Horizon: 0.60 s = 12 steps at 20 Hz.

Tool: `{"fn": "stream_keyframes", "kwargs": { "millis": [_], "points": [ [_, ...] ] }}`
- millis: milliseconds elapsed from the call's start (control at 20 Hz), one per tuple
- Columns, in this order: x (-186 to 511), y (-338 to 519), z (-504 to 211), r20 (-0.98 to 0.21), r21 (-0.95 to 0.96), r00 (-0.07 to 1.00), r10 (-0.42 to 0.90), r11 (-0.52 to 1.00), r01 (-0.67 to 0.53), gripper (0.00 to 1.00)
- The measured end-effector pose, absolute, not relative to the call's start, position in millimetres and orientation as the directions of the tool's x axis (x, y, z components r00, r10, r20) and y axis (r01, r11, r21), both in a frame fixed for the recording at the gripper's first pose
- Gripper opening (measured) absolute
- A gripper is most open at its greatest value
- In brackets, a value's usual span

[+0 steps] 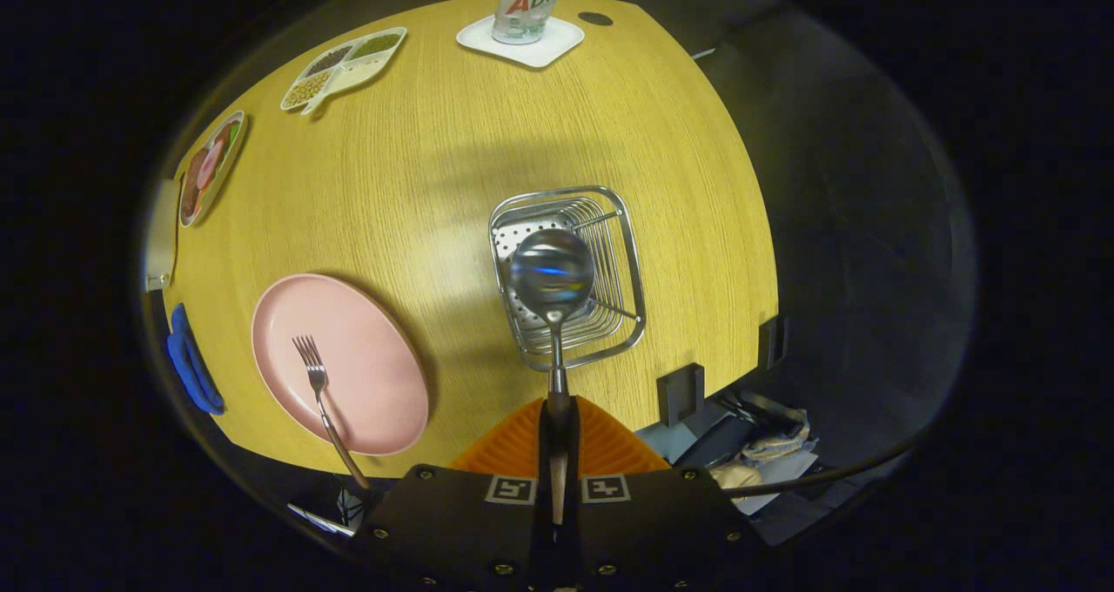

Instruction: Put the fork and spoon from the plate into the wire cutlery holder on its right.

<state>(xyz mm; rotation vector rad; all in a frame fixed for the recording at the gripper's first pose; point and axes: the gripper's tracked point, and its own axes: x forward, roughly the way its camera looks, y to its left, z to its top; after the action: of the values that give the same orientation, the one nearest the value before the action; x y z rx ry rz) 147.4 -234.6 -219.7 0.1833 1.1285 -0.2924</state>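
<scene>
wooden table [418,165] spreads wide and yellow, and the pink plate [365,361] sits at its near left with the wire cutlery holder [628,261] to its right. the fork [320,396] lies on the plate, tines far, handle running near and slightly right past the rim. the spoon [553,274] is above the holder, bowl far, long axis straight ahead of the gripper [557,440], whose orange fingers [600,444] are clamped together on its handle. both pieces look like stiff, light, slippery metal, best gripped mid-handle. whether the bowl hangs clear of the wires or touches them is hard to tell from this angle.
</scene>
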Motion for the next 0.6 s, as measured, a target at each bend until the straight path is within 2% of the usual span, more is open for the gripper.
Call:
{"fn": "stream_keyframes", "kwargs": {
  "millis": [150, 600],
  "points": [
    [153.4, -238.1, -209.5, -0.903, 0.013, 0.409, -0.132, 0.943, 0.333, 0.11],
    [158.1, -230.4, -178.2, -0.856, 0.115, 0.509, -0.092, 0.926, 0.361, 0.15]
  ]
}}
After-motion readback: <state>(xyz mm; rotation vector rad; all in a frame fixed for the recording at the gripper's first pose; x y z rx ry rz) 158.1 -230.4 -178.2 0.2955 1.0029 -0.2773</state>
